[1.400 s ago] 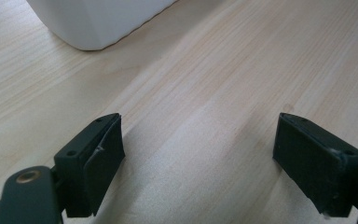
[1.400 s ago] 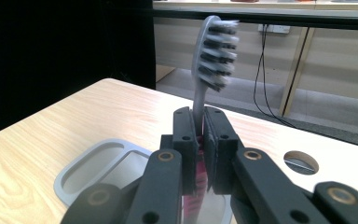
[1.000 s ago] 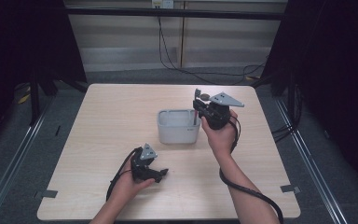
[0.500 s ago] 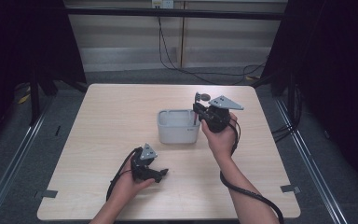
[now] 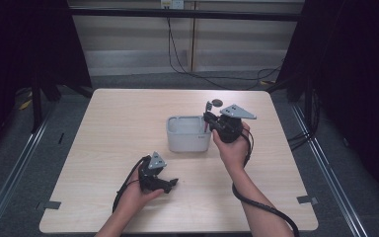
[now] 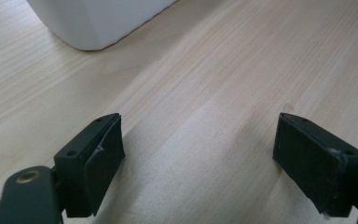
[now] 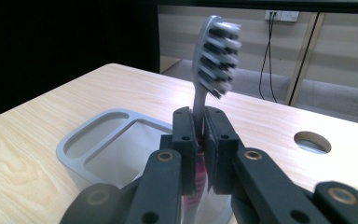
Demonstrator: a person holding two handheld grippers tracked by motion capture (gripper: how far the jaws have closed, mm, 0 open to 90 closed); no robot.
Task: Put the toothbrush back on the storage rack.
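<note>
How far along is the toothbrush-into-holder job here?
Done: the right gripper has its fingers shut on the toothbrush, bristle head up. In hand: it holds the brush at the holder, by its right side. Left: lowering the brush into a compartment and letting go. The left gripper rests open on the table, holding nothing.

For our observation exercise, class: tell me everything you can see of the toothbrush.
The toothbrush has a grey head and neck with dark and white bristles facing right in the right gripper view. A pink stretch of handle shows lower down. It stands upright, head up, clamped at the neck by the right tool, whose jaws press on both sides. It sits beside the grey holder, above the table.
</note>
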